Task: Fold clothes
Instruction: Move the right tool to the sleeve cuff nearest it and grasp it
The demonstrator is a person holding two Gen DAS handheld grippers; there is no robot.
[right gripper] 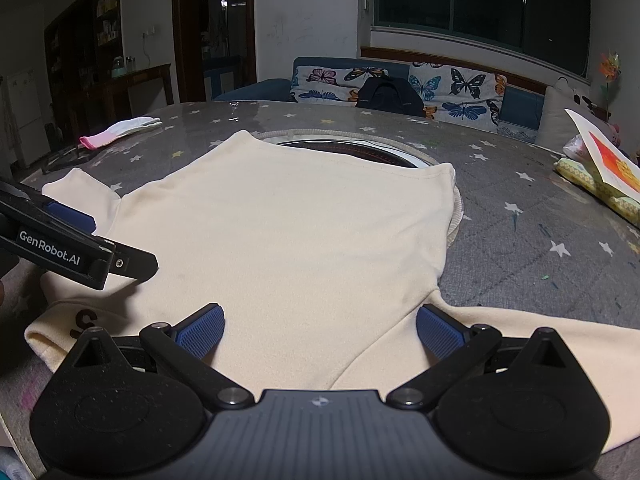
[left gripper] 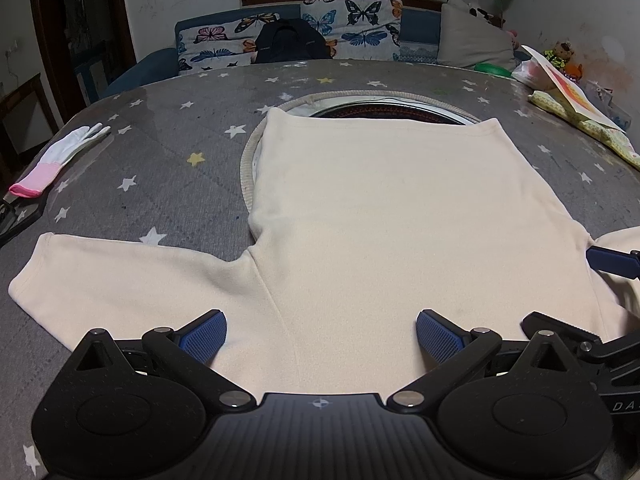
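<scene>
Left wrist view: cream shirt (left gripper: 380,208) lies flat across the table's round inset (left gripper: 250,160). Left gripper (left gripper: 322,336) and right gripper (right gripper: 320,334) hover spread, seemingly empty; careless grabs could bunch it.

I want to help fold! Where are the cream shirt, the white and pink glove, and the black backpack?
Cream long-sleeved shirt (left gripper: 380,208): left wrist view, middle of its body.
White glove with pink cuff (left gripper: 60,156): left wrist view, its palm.
Black backpack (right gripper: 388,94): right wrist view, its front.
</scene>
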